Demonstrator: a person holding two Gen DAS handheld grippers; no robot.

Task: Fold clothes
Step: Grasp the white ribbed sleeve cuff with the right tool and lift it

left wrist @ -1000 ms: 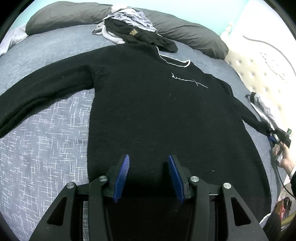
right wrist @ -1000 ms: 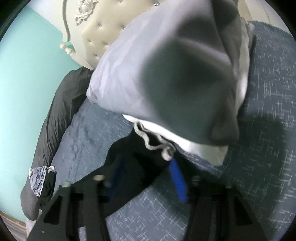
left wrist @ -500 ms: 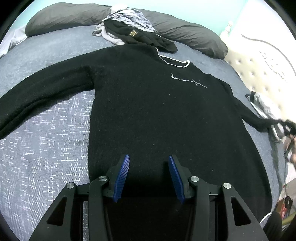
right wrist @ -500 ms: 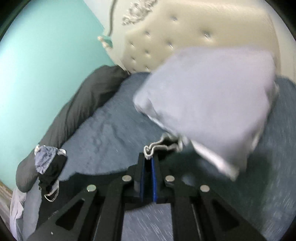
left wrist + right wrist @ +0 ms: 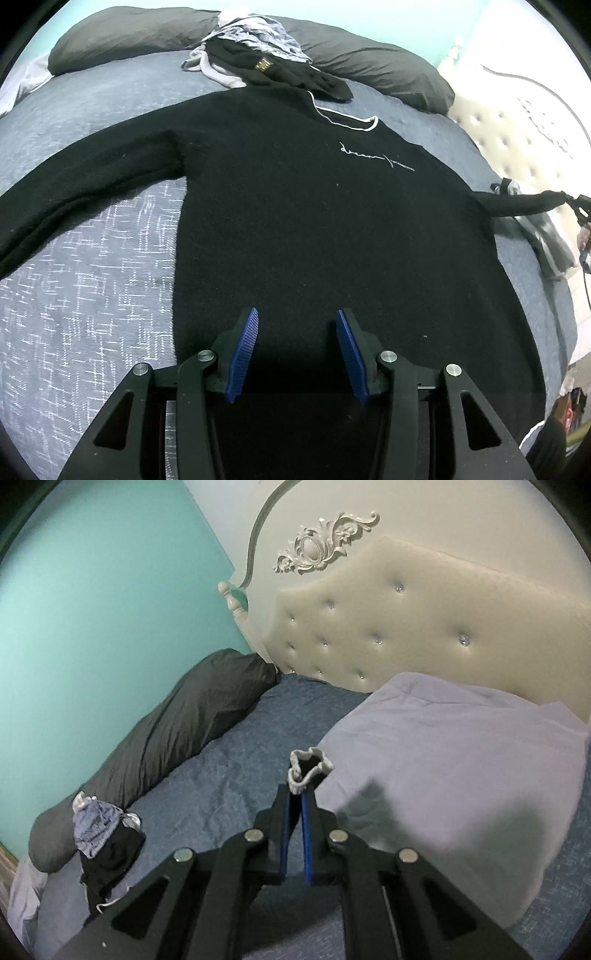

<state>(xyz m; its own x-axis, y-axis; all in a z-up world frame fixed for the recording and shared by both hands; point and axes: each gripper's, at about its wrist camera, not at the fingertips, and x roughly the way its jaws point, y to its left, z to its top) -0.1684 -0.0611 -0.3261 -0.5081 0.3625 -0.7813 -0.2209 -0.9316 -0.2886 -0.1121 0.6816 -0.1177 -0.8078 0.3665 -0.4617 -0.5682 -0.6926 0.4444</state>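
Left wrist view: one black sweater (image 5: 314,229) lies spread flat over the middle of the frame on a blue-grey bedspread (image 5: 85,280), its one sleeve running out to the left edge and the other stretched toward the right edge, raised off the bed. One left gripper (image 5: 297,354) sits at bottom centre above the sweater's lower part, its blue pads standing partly open with nothing between them. One heap of clothes (image 5: 258,55) sits at top centre, touching the sweater's collar, and one long dark pillow (image 5: 369,66) runs behind it. In the right wrist view, one right gripper (image 5: 295,805) at lower centre has just closed its jaws, and they pinch the sleeve cuff (image 5: 309,768), black with a white ribbed edge, which sticks up past the fingertips. One pale lilac pillow (image 5: 461,768) fills the right of that frame just beside the cuff, under a cream tufted headboard (image 5: 424,620). The sweater is knit, with thin white script on the chest and a white-trimmed neck.
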